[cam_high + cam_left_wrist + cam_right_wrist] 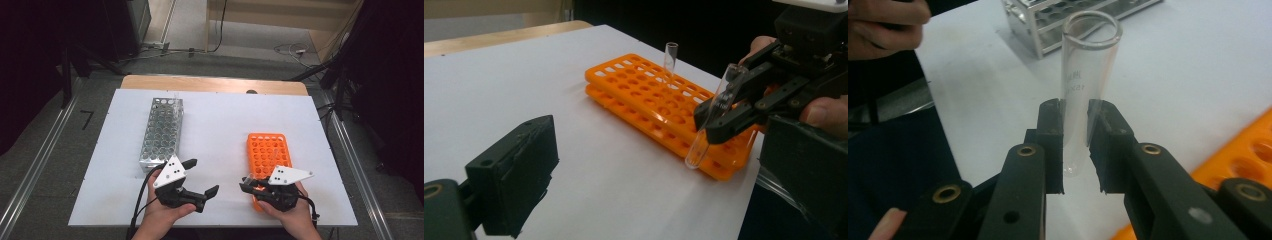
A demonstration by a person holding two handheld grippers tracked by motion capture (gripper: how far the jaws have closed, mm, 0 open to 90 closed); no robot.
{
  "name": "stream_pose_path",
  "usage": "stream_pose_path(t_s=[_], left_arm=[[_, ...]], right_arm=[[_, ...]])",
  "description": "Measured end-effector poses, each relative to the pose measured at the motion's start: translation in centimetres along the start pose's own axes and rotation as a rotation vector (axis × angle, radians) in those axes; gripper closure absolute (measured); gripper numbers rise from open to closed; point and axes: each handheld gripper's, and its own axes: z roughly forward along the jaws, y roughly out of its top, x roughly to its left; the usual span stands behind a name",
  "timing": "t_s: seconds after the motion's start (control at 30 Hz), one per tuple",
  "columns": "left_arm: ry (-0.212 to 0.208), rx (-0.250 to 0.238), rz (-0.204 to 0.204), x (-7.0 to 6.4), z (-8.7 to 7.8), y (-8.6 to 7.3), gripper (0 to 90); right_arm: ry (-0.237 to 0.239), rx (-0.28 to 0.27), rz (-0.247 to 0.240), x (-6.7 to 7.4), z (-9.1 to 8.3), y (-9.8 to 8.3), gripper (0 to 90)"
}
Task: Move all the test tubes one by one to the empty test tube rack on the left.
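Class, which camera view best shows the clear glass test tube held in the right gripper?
The right gripper view: the clear glass test tube stands close up, clamped between the black pads. The left gripper view shows its tilted full length; the high view barely resolves it.

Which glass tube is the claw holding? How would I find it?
Start at the orange rack on the white table. At its near end the right gripper pinches a clear glass tube, tilted in the air. The other tube stands in a rack hole, untouched.

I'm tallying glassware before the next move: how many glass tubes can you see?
2: one tube is clamped in the right gripper; another tube stands in the orange rack. The metal rack may hold more; I can't tell.
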Motion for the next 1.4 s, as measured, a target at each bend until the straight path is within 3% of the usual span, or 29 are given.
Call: stream_pose_path(t_s=[0.4, 0.87, 1.13, 1.4], left_arm=[[-0.078, 0.014, 0.011, -1.7, 1.9, 0.1, 10.7], [-0.146, 0.047, 0.056, -3.2, 3.3, -0.1, 54.2], [-0.157, 0.047, 0.070, -3.2, 3.4, -0.2, 69.4], [-0.134, 0.041, 0.095, -3.3, 3.3, -0.2, 74.5]], right_arm=[[0.060, 0.017, -0.038, 1.9, 1.8, 0.8, 73.7], [0.096, 0.024, -0.065, 3.0, 2.4, 1.1, 73.6], [0.105, 0.027, -0.067, 3.1, 2.5, 1.1, 73.6], [0.111, 0.026, -0.059, 3.0, 2.5, 1.1, 73.5]])
